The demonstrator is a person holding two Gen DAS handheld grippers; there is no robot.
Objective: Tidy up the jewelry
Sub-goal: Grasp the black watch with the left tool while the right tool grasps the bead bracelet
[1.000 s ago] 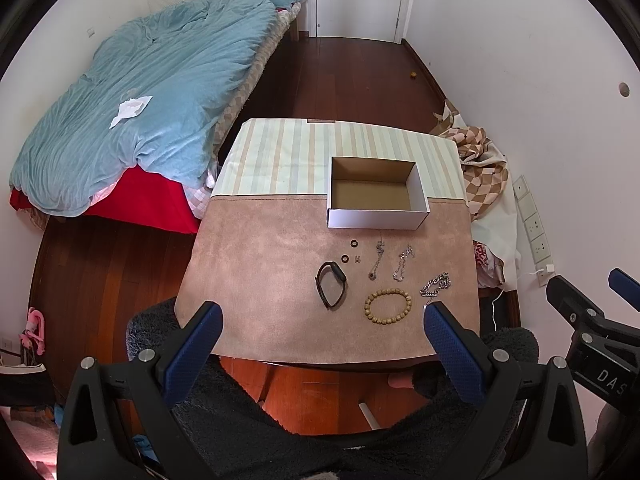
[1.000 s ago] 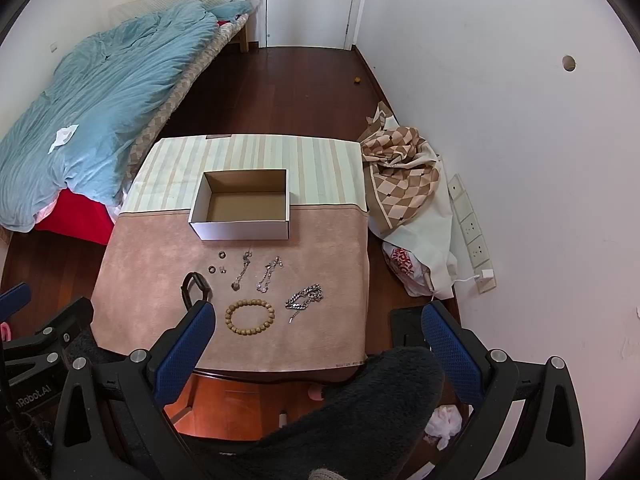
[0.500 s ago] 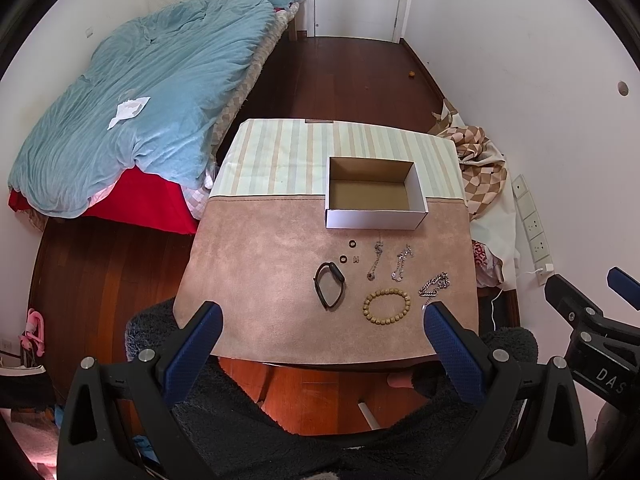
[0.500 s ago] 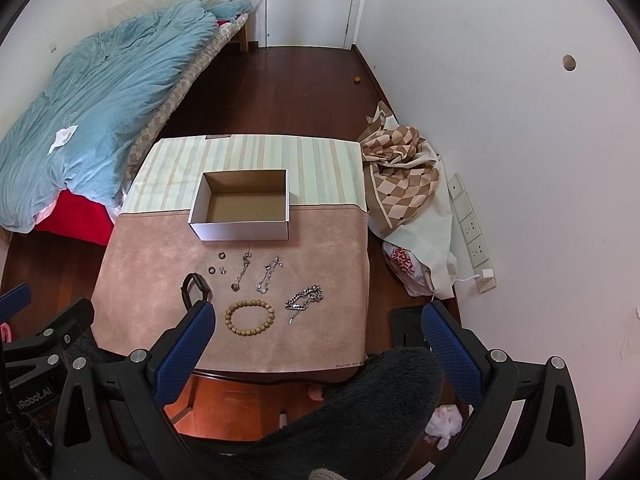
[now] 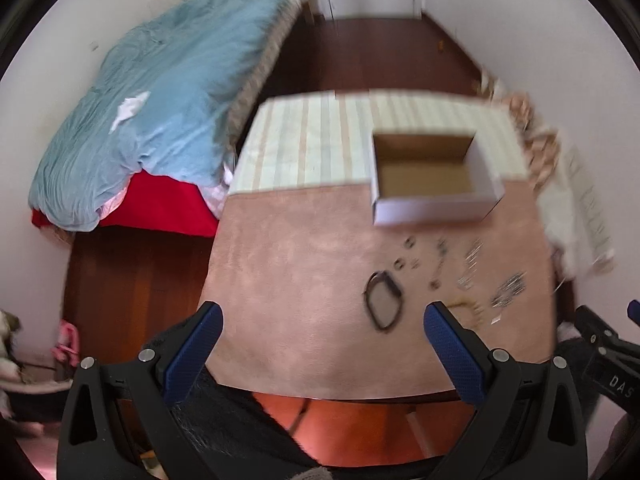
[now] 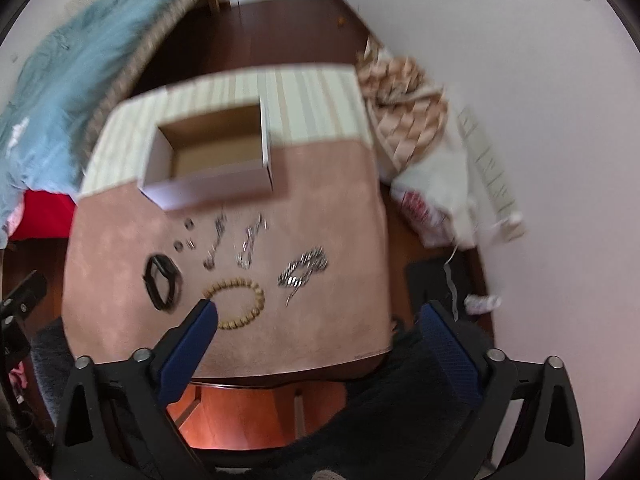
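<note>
An open white cardboard box (image 5: 432, 176) (image 6: 212, 160) sits empty on a table with a pink-brown cloth (image 5: 300, 280) (image 6: 340, 220). In front of it lie a black band (image 5: 382, 304) (image 6: 160, 280), a wooden bead bracelet (image 6: 240, 300), a silver chain (image 6: 304, 268) (image 5: 508, 292), two thin pendants (image 6: 214, 246) and small rings (image 6: 188, 224). My left gripper (image 5: 322, 312) hangs open above the table's near edge, left of the band. My right gripper (image 6: 318, 308) is above the near edge; its jaws are closing with nothing between them, and its left fingertip overlaps the bead bracelet in the picture.
A bed with a blue duvet (image 5: 160, 120) stands left of the table. A checked cloth (image 6: 400, 92) and a white bag (image 6: 432, 200) lie on the floor to the right by the wall. A dark fuzzy sleeve (image 6: 380, 400) fills the bottom.
Both grippers have dropped toward the table and tipped down, so the box and jewelry look larger and blurred. The right jaws stand slightly narrower.
</note>
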